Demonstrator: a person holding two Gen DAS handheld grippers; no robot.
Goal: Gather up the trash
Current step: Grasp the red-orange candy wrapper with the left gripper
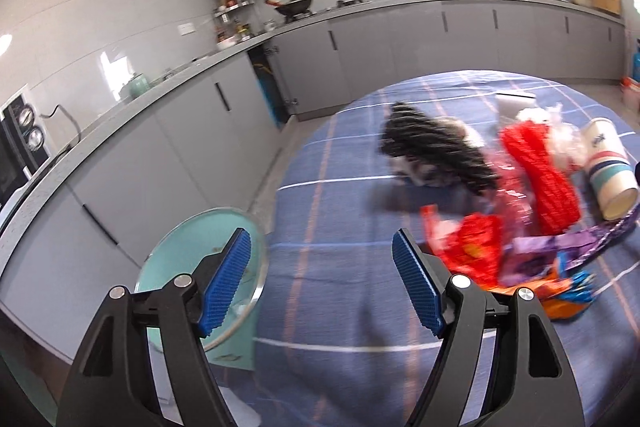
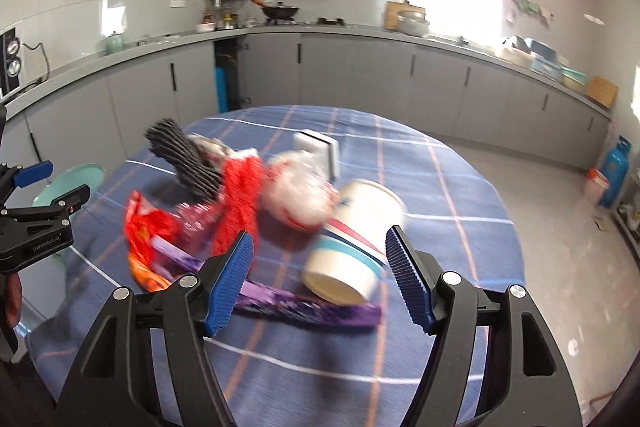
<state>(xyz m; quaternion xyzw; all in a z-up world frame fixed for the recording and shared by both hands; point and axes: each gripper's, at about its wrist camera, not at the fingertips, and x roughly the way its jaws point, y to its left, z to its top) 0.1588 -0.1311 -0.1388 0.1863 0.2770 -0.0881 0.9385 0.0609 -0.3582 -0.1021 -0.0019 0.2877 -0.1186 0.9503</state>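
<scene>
Right tool [image 2: 320, 277] spread, empty, angled down over bench [image 2: 460, 187]; paper cup [image 2: 352, 247] lies on its side just ahead, among wrappers [image 2: 152, 227]. Cup likely light, crushable: grip mid-wall, gently. Purple wrapper [image 2: 304, 309] thin, probably slippery. Left tool [image 1: 322, 281] spread, empty, near bench edge beside teal bin [image 1: 192, 239].

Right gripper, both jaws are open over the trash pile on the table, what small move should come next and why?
Probably ease the right gripper forward and down around the paper cup. The cup lies on its side directly ahead between the open blue pads, nearest of the pile, and nothing is held yet. The left gripper is open too, off beside the teal bin.
</scene>
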